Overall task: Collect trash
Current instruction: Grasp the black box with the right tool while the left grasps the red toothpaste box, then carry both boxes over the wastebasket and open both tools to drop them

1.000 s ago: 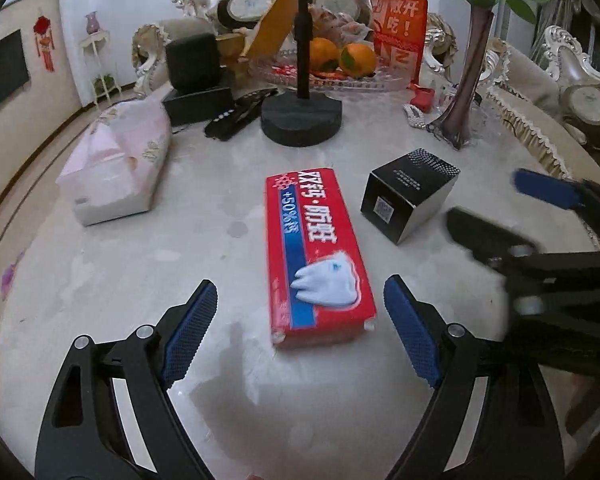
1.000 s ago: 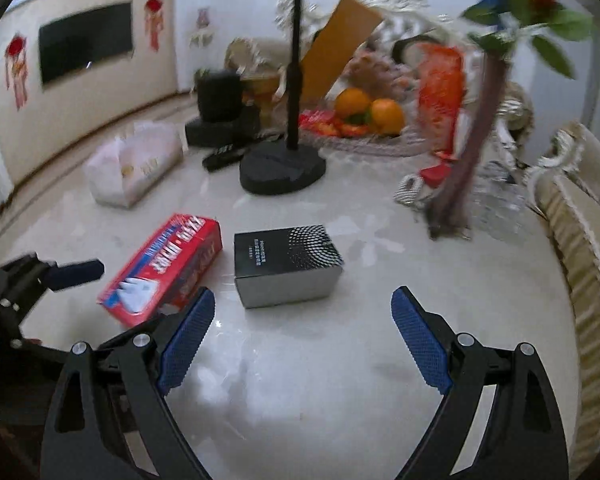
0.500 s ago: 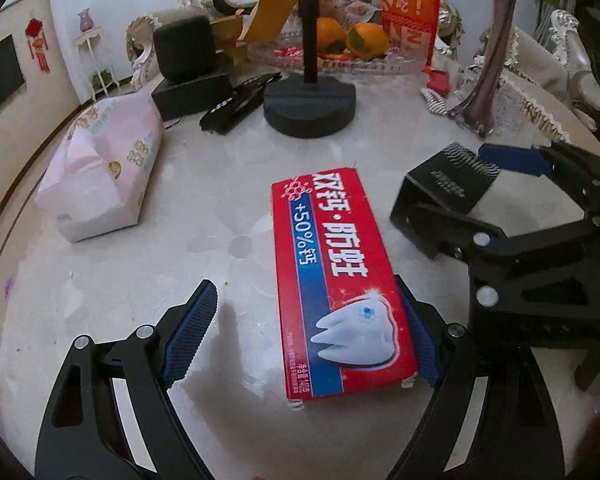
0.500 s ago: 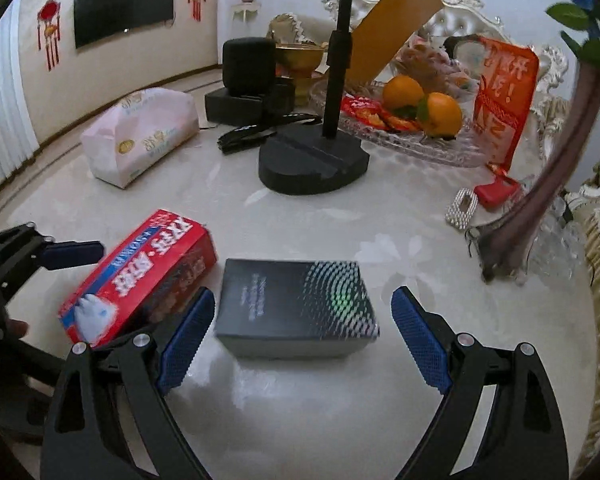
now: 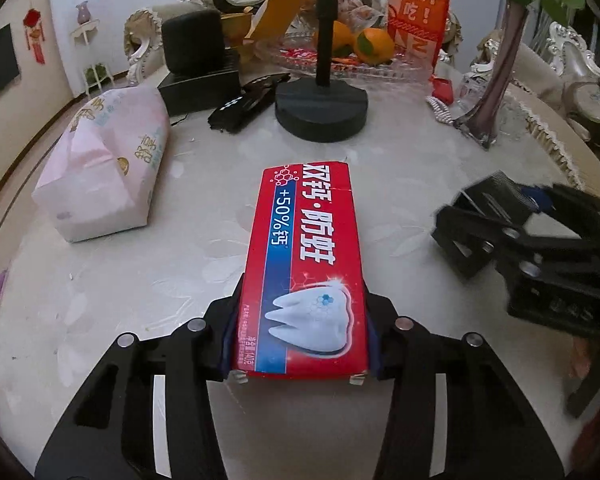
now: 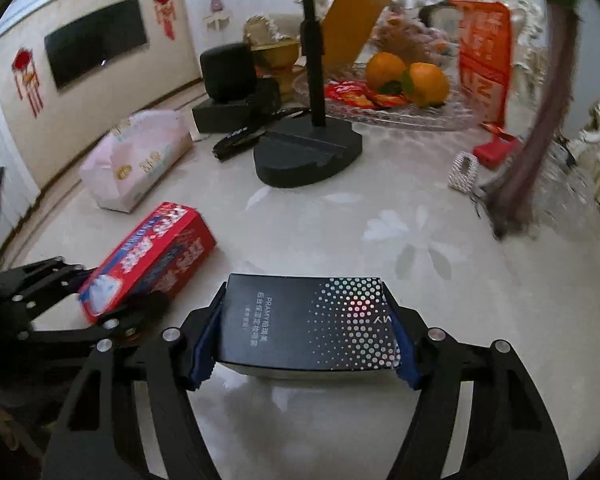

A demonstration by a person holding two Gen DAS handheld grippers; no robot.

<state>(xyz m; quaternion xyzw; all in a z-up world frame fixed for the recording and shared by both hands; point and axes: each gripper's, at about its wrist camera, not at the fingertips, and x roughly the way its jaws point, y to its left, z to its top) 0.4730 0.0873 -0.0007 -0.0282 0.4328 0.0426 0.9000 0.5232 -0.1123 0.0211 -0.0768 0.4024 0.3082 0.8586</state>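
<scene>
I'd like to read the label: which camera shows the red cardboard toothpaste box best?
The left wrist view: the red cardboard toothpaste box fills the centre, top face sharp, between the closing left gripper. The right wrist view shows it blurred, off to the left.

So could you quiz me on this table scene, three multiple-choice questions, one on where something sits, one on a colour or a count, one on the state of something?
1. Where is the pink tissue pack, seen from the left wrist camera?
A. left of the red toothpaste box
B. in the glass fruit tray
C. under the black stand base

2. How many oranges lie in the fruit tray?
A. none
B. two
C. five

3. What is between the right gripper's closing jaws?
A. nothing
B. an orange
C. the black dotted box

Answers:
1. A, the pack lies on the table to the left of the box.
2. B, two oranges sit side by side.
3. C, the blue pads flank the box's two ends.
</scene>
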